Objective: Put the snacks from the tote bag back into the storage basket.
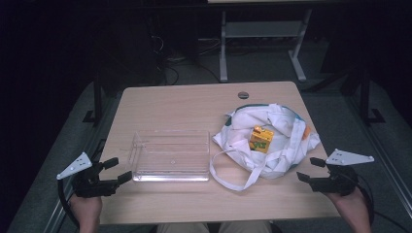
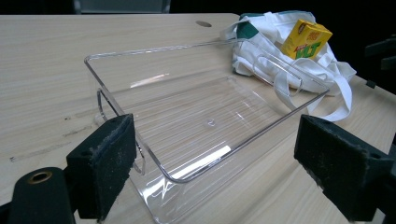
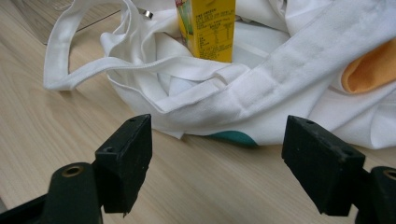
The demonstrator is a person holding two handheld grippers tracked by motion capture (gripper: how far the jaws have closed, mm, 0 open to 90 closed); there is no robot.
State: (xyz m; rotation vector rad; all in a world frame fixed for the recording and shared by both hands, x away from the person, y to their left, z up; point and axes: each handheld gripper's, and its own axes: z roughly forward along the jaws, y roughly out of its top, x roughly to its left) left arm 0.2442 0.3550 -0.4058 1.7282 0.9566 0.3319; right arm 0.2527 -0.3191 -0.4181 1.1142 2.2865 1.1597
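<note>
One clear box [image 1: 171, 155], one white bag [image 1: 272, 141], one yellow carton [image 1: 261, 139] inside bag, all on bench [image 1: 170, 104]. Two claws, left claw [image 1: 118, 171] and right claw [image 1: 311, 171], both wide open, empty.

A light wooden table [image 1: 160, 104] with a pale grain carries everything, and a round cable hole [image 1: 243, 95] sits near its far edge. Directly on the tabletop, toward the middle, rests a clear plastic tray [image 1: 171, 155], open side up. Just beside it on the right lies a crumpled white cloth bag [image 1: 286, 145], its straps trailing over the wood toward the tray's near corner.
</note>
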